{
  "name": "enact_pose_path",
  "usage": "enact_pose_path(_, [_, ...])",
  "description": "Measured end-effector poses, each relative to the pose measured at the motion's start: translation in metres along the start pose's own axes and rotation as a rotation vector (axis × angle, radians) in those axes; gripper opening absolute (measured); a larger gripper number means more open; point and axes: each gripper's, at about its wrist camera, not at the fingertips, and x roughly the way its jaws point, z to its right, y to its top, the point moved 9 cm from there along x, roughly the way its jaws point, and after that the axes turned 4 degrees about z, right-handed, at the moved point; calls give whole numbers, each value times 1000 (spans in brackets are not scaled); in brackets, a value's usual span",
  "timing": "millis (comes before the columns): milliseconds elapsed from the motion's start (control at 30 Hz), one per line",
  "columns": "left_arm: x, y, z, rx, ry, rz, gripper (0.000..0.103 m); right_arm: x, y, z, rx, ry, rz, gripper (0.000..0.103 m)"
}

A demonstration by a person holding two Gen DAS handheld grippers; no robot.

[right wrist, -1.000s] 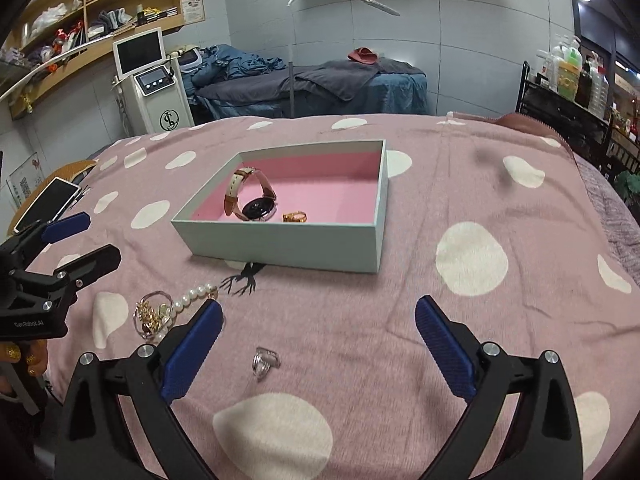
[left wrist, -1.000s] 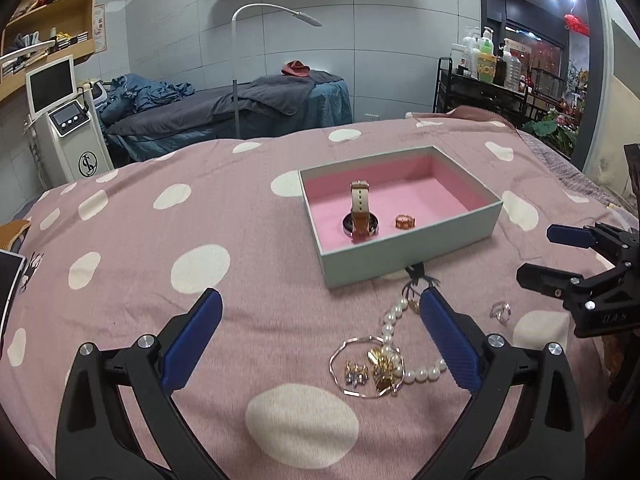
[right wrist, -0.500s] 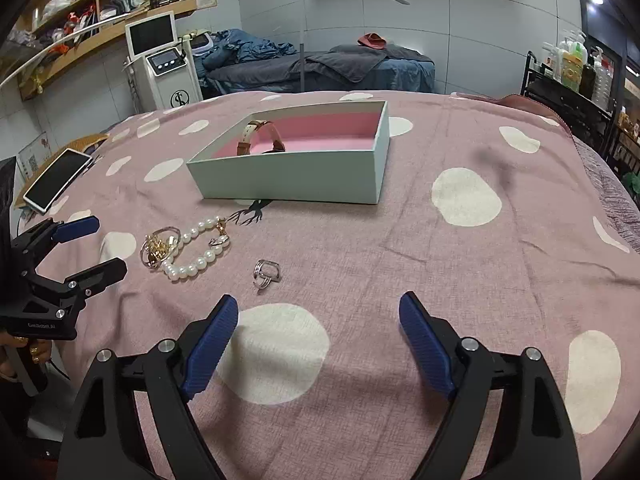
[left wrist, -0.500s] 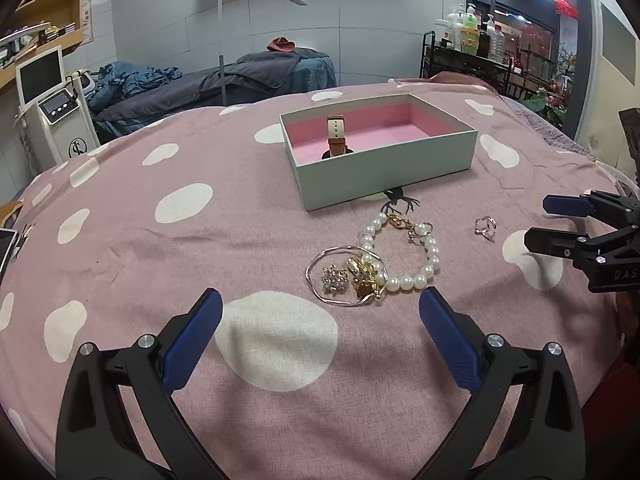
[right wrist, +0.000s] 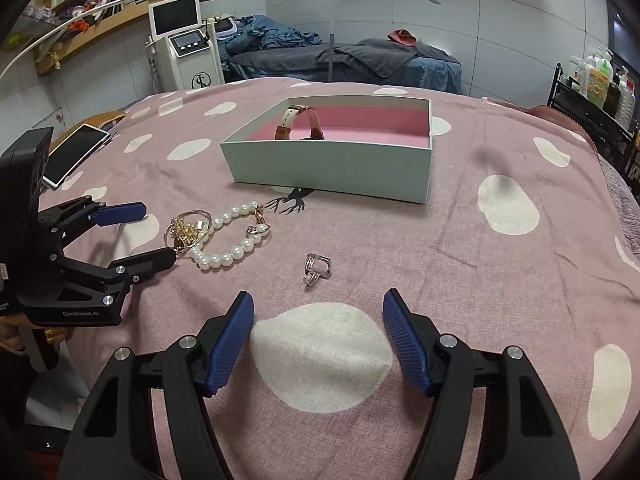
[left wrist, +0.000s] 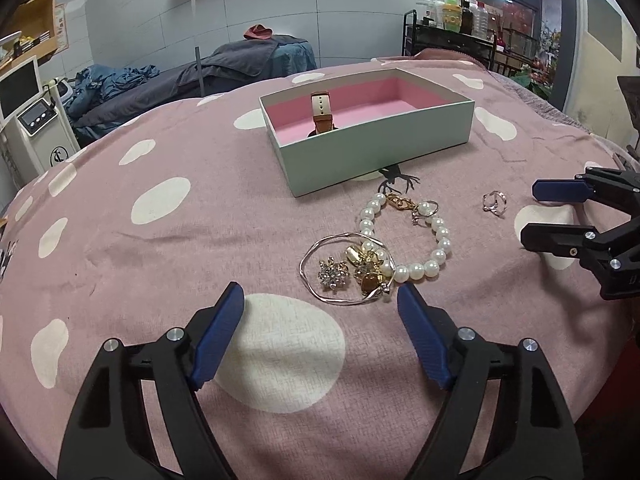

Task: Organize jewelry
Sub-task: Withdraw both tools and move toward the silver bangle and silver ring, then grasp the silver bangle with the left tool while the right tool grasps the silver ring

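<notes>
A mint-green box [left wrist: 376, 148] with pink lining holds a brown-strapped watch [left wrist: 322, 114]. In front of it on the pink dotted cloth lie a pearl bracelet [left wrist: 440, 240], a thin bangle [left wrist: 308, 276], gold charms [left wrist: 366, 266] and a sparkly brooch [left wrist: 332, 274]. My left gripper [left wrist: 320, 296] hovers just short of this pile, jaws closing with nothing between them. A silver ring [right wrist: 317, 268] lies alone just ahead of my right gripper [right wrist: 320, 300], whose jaws are also closing on nothing. The right gripper [left wrist: 532, 214] shows at the left wrist view's right edge, beside the ring [left wrist: 495, 203].
A tablet [right wrist: 74, 154] lies at the cloth's far left edge. Beyond the table stand a white beauty machine [right wrist: 184, 48], a massage bed [right wrist: 360, 60] and a black cart with bottles [left wrist: 452, 20]. A deer print [right wrist: 290, 204] marks the cloth at the box front.
Both grippers have sunk lower and come nearer the jewelry on the cloth. Both pairs of jaws have narrowed. The jewelry has not moved.
</notes>
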Motion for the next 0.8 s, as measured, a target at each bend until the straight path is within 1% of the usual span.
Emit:
enact_pose_path(167, [14, 4, -1, -2, -50, -13, 79, 2, -1, 2, 6, -1, -10, 64])
enact_pose_path(333, [24, 9, 4, 3, -76, -24, 79, 7, 1, 2, -8, -2, -21, 57])
enact_pose_path(533, [28, 12, 5, -12, -96, -33, 78, 19, 7, 2, -28, -9, -43, 52])
enact_pose_path(600, [28, 13, 8, -6, -106, -34, 71, 22, 9, 1, -34, -12, -53, 48])
enact_pose_path(667, [29, 13, 10, -1, -116, -33, 67, 25, 11, -1, -41, -12, -58, 44])
enact_pose_path(700, [29, 14, 11, 0, -124, -33, 62, 26, 12, -2, -43, -11, -59, 41])
enact_pose_path(733, [29, 14, 13, -1, -137, -34, 59, 27, 12, -3, -42, -9, -60, 37])
enact_pose_path(767, [29, 15, 13, -3, -143, -34, 56, 28, 12, -3, -40, -7, -63, 35])
enact_pose_path(800, [30, 15, 14, -4, -142, -34, 56, 29, 12, -3, -38, -7, -66, 32])
